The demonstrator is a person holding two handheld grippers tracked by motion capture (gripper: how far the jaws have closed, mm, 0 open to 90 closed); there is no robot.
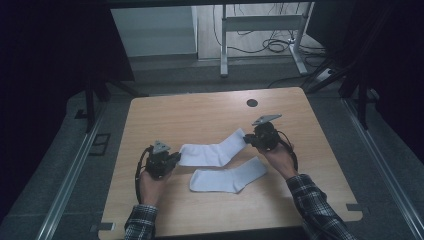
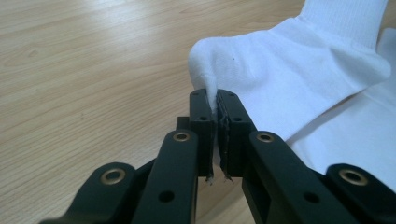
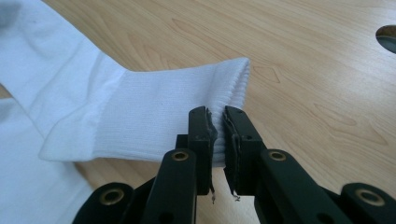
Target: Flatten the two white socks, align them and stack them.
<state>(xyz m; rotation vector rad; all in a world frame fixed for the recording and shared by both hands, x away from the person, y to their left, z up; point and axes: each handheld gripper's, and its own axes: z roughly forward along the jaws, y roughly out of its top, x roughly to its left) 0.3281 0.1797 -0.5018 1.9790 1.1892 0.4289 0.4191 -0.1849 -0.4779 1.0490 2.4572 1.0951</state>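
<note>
Two white socks lie on the wooden table. The far sock is held at both ends. My left gripper is shut on its toe, the cloth pinched between the black pads. My right gripper is shut on its ribbed cuff. The held sock stretches between the two grippers, its ends lifted a little off the wood. The near sock lies flat just in front of it, between the two hands, and shows under the held one.
A round cable hole sits near the table's far edge, also seen at the right gripper view's edge as a dark hole. Beyond the table stand a white desk frame and floor cables. Bare wood surrounds the socks.
</note>
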